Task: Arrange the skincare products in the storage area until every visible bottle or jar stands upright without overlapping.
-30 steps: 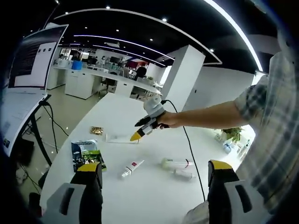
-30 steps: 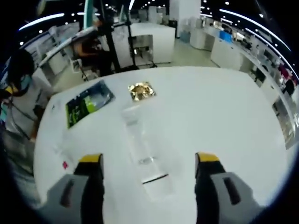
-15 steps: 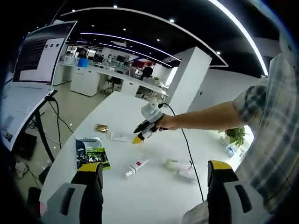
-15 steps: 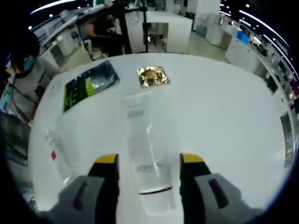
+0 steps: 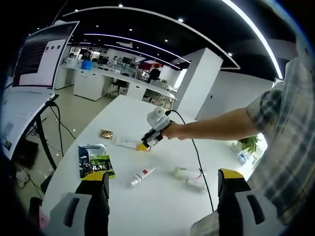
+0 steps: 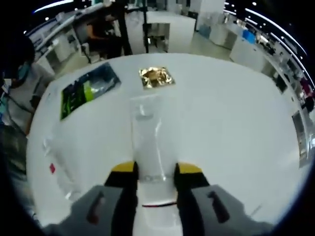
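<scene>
Right claw [image 6: 154, 169], narrowing since earlier, is gripping the lying tube [image 6: 147, 142]; left claw [image 5: 162, 179] is hanging open. Squeeze gently near the cap.

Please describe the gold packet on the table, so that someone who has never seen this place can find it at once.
Start at the white table and find the clear tube lying between the right hand-held gripper jaws. Just past the tube's far end lies the gold packet, with a green-and-black pouch at its side. It is small, square, crinkled and shiny gold, while its neighbours are white, clear or dark.
</scene>
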`<state>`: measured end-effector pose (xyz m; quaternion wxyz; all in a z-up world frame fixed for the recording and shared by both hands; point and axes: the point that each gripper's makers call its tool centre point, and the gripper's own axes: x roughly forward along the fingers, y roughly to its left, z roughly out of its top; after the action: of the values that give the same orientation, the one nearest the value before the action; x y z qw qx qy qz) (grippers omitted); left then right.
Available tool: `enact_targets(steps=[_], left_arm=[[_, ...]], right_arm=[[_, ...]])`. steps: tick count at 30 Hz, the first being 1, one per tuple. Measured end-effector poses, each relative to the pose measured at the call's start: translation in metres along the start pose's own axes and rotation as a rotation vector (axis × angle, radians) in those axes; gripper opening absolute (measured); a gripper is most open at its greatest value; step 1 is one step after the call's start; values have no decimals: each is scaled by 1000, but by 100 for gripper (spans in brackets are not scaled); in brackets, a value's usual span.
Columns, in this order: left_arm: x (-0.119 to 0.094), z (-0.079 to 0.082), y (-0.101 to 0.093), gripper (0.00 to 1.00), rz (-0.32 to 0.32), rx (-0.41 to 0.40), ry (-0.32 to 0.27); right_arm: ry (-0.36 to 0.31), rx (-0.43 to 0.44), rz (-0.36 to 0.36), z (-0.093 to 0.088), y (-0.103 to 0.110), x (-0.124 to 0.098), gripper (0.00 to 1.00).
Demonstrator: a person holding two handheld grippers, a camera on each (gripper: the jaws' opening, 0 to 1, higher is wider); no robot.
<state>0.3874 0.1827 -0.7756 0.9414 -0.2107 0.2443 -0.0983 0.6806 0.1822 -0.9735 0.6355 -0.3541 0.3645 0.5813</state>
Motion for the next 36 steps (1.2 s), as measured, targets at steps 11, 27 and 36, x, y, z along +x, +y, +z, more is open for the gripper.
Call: enact_targets(steps=[11, 27, 36], left_arm=[[-14, 0, -2, 92, 14, -15, -17], [-9, 1, -17, 83, -35, -39, -23], [0, -5, -30, 79, -88, -64, -34]], right_arm=[[-18, -34, -15, -4, 11, -12, 12], [-314, 107, -45, 16, 47, -90, 13], [-468, 172, -55, 18, 90, -144, 13]])
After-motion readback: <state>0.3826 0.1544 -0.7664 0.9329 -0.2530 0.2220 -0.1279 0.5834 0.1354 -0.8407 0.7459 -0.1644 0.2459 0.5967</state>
